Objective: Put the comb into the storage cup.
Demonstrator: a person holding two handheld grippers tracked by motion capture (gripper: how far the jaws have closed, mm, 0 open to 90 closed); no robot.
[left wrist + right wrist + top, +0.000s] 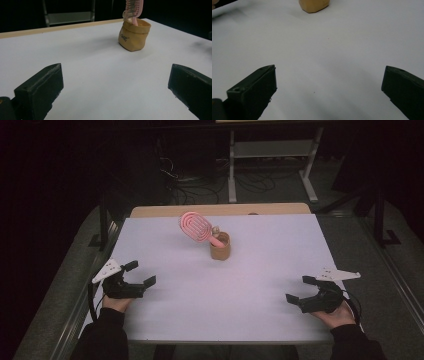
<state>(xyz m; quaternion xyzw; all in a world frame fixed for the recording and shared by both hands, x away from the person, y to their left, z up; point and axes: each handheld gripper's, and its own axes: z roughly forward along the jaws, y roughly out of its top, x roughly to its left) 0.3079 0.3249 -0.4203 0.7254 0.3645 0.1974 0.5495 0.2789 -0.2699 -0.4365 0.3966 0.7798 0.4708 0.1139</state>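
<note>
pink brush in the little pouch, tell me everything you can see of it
The pink brush looks like plastic, with an oval head of open, curved slots on a short handle. It stands handle-down in a small tan pouch toward the far middle of the white table, leaning up and to the left so the head hangs past the pouch rim. A small pale object beside the handle is too blurred to identify. Only the pouch appears to touch it; both grippers rest far off, open.
</note>
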